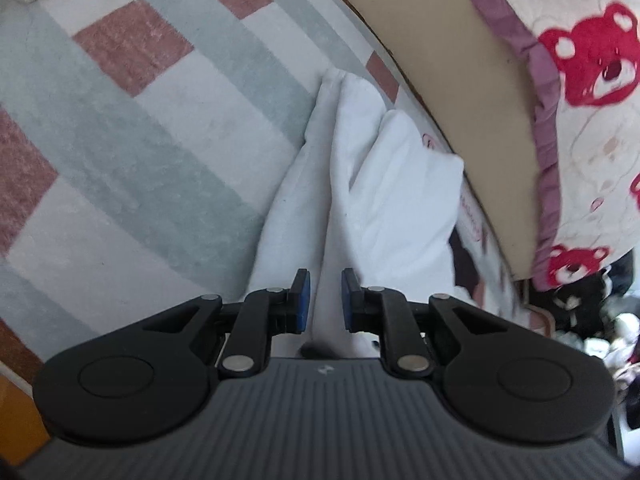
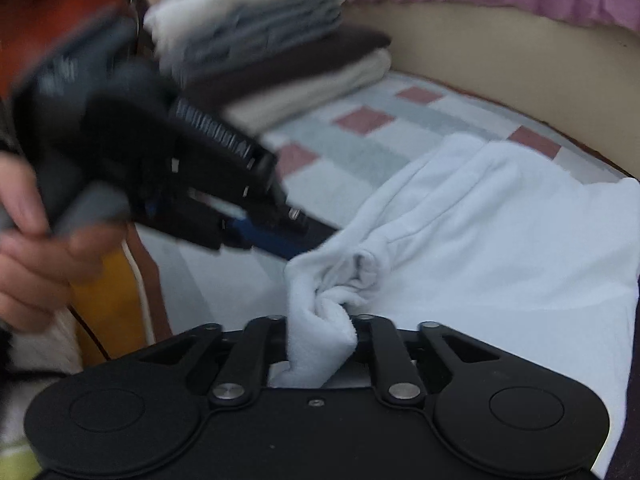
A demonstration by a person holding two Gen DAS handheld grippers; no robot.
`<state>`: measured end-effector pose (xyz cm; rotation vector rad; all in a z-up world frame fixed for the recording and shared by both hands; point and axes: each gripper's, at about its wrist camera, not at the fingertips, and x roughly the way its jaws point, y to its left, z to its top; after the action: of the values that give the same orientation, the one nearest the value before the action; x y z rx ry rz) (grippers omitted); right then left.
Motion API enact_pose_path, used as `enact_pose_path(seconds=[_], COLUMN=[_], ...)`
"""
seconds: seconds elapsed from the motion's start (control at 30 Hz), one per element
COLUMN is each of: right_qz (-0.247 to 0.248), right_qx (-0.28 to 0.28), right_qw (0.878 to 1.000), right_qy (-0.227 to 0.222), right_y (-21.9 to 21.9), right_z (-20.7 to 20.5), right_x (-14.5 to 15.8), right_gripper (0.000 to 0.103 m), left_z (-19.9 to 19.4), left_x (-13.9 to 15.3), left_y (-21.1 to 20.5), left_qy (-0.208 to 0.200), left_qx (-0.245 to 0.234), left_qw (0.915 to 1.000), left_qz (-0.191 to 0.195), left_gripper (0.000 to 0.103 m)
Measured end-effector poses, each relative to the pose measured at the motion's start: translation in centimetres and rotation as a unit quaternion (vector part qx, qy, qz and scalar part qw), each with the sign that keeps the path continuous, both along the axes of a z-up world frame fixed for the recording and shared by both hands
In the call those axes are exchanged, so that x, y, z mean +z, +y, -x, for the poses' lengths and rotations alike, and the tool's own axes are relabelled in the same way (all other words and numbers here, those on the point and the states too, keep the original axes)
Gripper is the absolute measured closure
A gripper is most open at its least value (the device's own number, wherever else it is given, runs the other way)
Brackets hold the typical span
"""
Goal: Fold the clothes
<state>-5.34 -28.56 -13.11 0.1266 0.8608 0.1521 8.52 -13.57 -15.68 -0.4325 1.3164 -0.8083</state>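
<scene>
A bunched fold of the white garment (image 2: 480, 232) was clamped by the right gripper (image 2: 320, 344); the left gripper (image 1: 323, 296) was held slightly parted around cloth, its grip impossible to tell.

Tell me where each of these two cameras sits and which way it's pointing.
Left wrist: on the left gripper, aimed down along its fingers at the white garment on the checked blanket; only that gripper shows.
Right wrist: on the right gripper, looking down across the white garment bunched between its fingers toward a stack of folded clothes; the left gripper and the hand holding it show.
Shared: garment, blanket, bear-print bedspread.
</scene>
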Motion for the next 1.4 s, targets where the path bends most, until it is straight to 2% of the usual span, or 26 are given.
enact_pose_path(seconds=[0.03, 0.07, 0.1, 0.17, 0.2, 0.27, 0.37, 0.47, 0.57, 0.63, 0.67, 0.7, 0.73, 0.8, 0.87, 0.93, 1.0, 1.07, 1.1, 1.13, 1.2, 1.3, 1.4], right_qz=[0.003, -0.002, -0.016, -0.042, -0.045, -0.01, 0.059, 0.11, 0.115, 0.112, 0.116, 0.119, 0.119, 0.127, 0.154, 0.166, 0.16, 0.13, 0.12, 0.119, 0.119, 0.124, 0.134], right_qx=[0.01, 0.023, 0.04, 0.055, 0.051, 0.001, -0.055, -0.077, -0.087, -0.094, -0.103, -0.11, -0.112, -0.116, -0.114, -0.112, -0.117, -0.128, -0.131, -0.132, -0.133, -0.124, -0.119], right_qw=[1.0, 1.0, 0.999, 0.996, 0.995, 0.996, 0.995, 0.991, 0.989, 0.989, 0.988, 0.987, 0.986, 0.985, 0.981, 0.98, 0.98, 0.983, 0.984, 0.984, 0.983, 0.984, 0.983], right_qy=[0.003, -0.002, -0.015, -0.053, -0.071, -0.084, -0.059, -0.009, 0.017, 0.018, 0.014, 0.01, 0.01, 0.007, -0.001, -0.003, -0.005, -0.016, -0.023, -0.029, -0.036, -0.03, -0.027], right_y=[0.3, 0.4, 0.3, -1.0, -1.8, -3.5, -5.4, -6.1, -6.2, -6.4, -6.5, -6.5, -6.4, -6.1, -5.4, -5.0, -5.1, -5.6, -5.7, -5.7, -5.7, -5.4, -5.2], right_z=[0.2, 0.8, 1.8, 4.5, 5.9, 8.3, 11.3, 13.3, 14.6, 14.9, 14.9, 14.8, 14.6, 14.2, 13.7, 12.9, 12.8, 13.3, 13.6, 13.7, 14.0, 13.8, 13.9], right_x=[0.3, 1.2, 2.4, 4.8, 5.8, 6.8, 6.5, 5.5, 4.5, 4.2, 4.0, 3.7, 3.4, 2.9, 2.4, 2.1, 2.3, 3.0, 3.3, 3.4, 3.6, 3.2, 3.0], right_gripper=[0.058, 0.057, 0.057, 0.049, 0.044, 0.043, 0.043, 0.043, 0.043, 0.043, 0.043, 0.043, 0.043, 0.043, 0.043, 0.044, 0.045, 0.047, 0.052, 0.055, 0.055, 0.057, 0.057], left_z=[0.1, 0.2, 0.5, 0.8, 0.7, 0.6, 0.9, 1.3, 2.0, 3.5, 4.7, 5.5, 6.2, 6.6, 6.8, 7.1, 7.4, 8.0, 8.4, 8.8, 9.6, 9.9, 9.6], left_x=[0.0, -0.1, -0.3, -0.7, -0.7, -0.5, 0.0, 1.0, 2.2, 3.1, 3.4, 3.3, 3.2, 2.5, 2.3, 2.2, 2.1, 2.1, 2.1, 2.1, 2.1, 2.5, 2.2], left_y=[-0.3, -0.5, -0.5, 0.6, 0.8, 1.0, 0.9, 1.3, 1.8, 2.6, 3.0, 3.0, 3.1, 2.7, 2.3, 2.4, 2.5, 2.6, 2.7, 2.7, 2.2, 1.9, 2.2], left_qy=[-0.005, -0.008, -0.007, 0.003, 0.003, 0.001, -0.002, -0.01, -0.02, -0.045, -0.067, -0.072, -0.076, -0.064, -0.07, -0.069, -0.067, -0.071, -0.075, -0.084, -0.11, -0.137, -0.127], left_qx=[-0.002, -0.005, -0.01, -0.009, -0.006, -0.003, -0.007, -0.001, -0.001, 0.004, 0.013, 0.012, 0.011, -0.004, -0.01, -0.015, -0.019, -0.025, -0.028, -0.028, -0.029, -0.016, -0.014], left_qw=[0.9999, 0.9997, 0.9995, 0.9996, 0.9997, 0.9999, 1.0, 0.9998, 0.998, 0.9971, 0.9966, 0.9967, 0.9967, 0.9979, 0.9972, 0.9971, 0.9969, 0.996, 0.9952, 0.9937, 0.9892, 0.9865, 0.9896], left_qz=[-0.009, -0.021, -0.03, -0.028, -0.023, -0.015, -0.003, 0.02, 0.059, 0.061, 0.046, 0.034, 0.023, 0.005, -0.021, -0.028, -0.035, -0.048, -0.057, -0.068, -0.092, -0.088, -0.066], left_gripper=[0.084, 0.079, 0.079, 0.079, 0.079, 0.078, 0.078, 0.078, 0.065, 0.064, 0.062, 0.058, 0.058, 0.058, 0.058, 0.058, 0.058, 0.058, 0.058, 0.058, 0.056, 0.051, 0.05])
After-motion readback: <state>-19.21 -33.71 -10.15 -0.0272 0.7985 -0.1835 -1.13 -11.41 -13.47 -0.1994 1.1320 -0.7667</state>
